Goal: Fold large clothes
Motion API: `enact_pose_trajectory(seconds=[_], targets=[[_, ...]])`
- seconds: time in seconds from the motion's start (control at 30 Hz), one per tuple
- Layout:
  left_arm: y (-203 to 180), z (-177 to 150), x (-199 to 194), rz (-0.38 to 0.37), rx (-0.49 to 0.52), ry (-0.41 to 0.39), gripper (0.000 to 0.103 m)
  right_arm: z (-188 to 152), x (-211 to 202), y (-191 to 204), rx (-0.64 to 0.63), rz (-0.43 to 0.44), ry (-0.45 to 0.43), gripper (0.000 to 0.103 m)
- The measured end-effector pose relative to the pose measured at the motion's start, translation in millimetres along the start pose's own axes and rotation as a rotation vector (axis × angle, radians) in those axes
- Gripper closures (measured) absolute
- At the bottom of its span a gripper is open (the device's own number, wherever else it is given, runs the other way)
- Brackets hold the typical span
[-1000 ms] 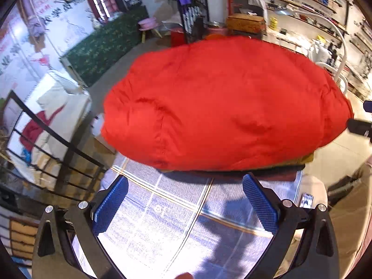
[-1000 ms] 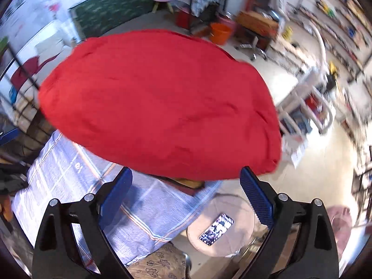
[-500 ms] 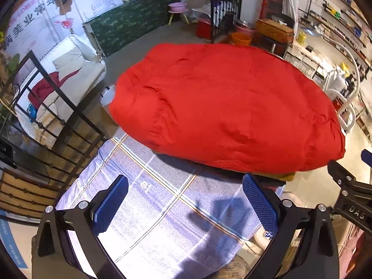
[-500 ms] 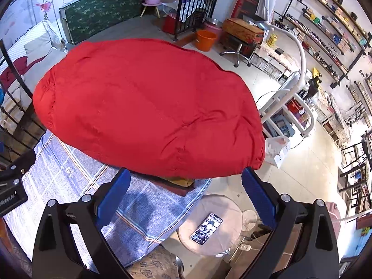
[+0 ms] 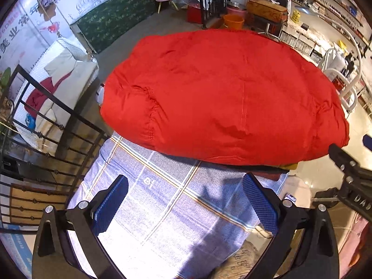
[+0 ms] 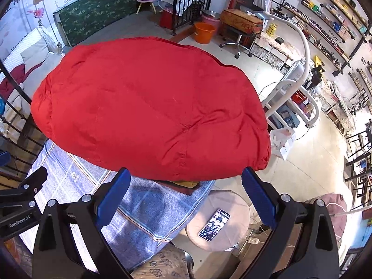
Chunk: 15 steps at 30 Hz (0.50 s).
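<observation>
On the blue plaid cloth (image 5: 162,204), a puffy red jacket (image 5: 223,93) — left hand-held gripper (image 5: 186,207) and right hand-held gripper (image 6: 186,197) wide open, empty.

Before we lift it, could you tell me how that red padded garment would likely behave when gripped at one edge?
The red garment looks puffy and rounded, so probably light for its bulk. Its creases suggest it would sag, not hold shape. The smooth fabric may slip between pads.

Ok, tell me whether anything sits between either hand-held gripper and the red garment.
Nothing visible does. Only bare checked cloth lies between the open left hand-held gripper, the open right hand-held gripper and the red garment.
</observation>
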<state>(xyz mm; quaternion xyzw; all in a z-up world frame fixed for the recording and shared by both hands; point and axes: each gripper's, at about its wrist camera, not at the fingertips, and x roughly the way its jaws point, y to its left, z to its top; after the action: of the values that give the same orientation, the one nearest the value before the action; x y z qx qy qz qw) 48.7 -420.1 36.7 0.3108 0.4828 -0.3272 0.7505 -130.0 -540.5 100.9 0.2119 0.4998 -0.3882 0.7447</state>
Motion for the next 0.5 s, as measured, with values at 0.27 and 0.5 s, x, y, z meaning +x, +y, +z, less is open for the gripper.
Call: enact_pose_trajectory(seconds=[0.27, 0.5], targets=[[3.5, 1.8, 3.7, 0.019, -0.008, 0.009, 0.006, 0.5, 3.3, 7.2, -0.019, 0.007, 0.007, 0.008], [7.9, 3.8, 6.1, 0.022, -0.02, 0.021, 0.006, 0.9, 5.7, 6.1, -0.015, 0.0, 0.007, 0.008]])
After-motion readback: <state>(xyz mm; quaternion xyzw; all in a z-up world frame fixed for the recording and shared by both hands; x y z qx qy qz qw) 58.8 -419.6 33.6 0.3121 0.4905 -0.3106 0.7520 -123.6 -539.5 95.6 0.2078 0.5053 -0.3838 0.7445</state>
